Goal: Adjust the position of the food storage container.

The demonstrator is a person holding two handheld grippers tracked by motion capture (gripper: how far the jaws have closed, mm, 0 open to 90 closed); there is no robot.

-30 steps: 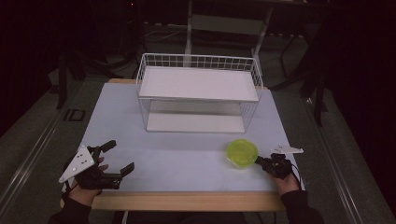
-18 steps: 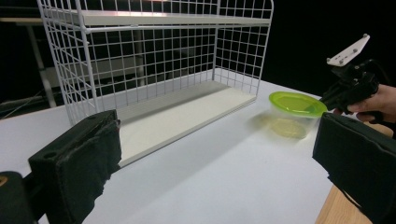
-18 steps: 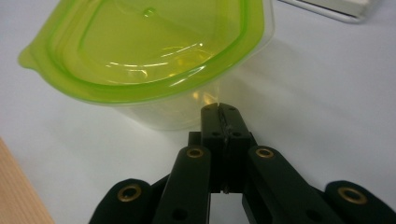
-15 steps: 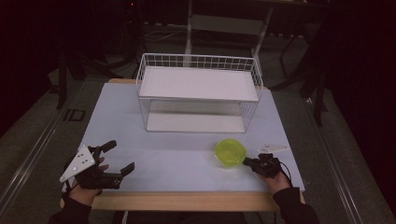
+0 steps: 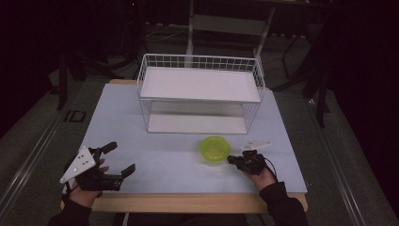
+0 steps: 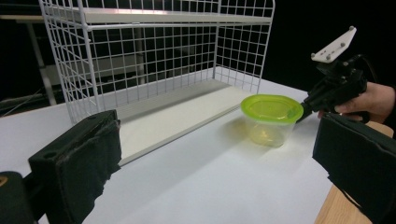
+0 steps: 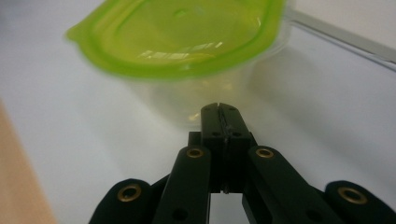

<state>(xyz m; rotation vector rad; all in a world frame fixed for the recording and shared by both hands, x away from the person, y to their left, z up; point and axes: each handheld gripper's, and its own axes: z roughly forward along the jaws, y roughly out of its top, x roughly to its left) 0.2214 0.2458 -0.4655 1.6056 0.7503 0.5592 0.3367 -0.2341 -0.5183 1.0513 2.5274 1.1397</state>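
A clear tub with a lime-green lid [image 5: 214, 148] stands on the white table [image 5: 160, 160], just in front of the wire rack. My right gripper [image 5: 231, 160] lies low at the tub's right side, jaws shut with nothing between them. In the right gripper view the closed tips [image 7: 219, 108] meet the tub's [image 7: 187, 32] clear wall under the lid's rim. My left gripper [image 5: 119, 158] rests open near the table's front left corner, well apart from the tub. The left gripper view looks between its two black pads [image 6: 79, 158] at the tub [image 6: 271, 112] and the right gripper [image 6: 310, 100].
A white wire rack [image 5: 200, 84] with a shelf on top and a base board stands at the back middle of the table; it rises close behind the tub [image 6: 154, 56]. The table's wooden front edge [image 5: 188, 202] runs just below both hands.
The right gripper has slid left along the table with its jaws shut, and the green-lidded tub has moved left ahead of it. The left gripper has stayed put.
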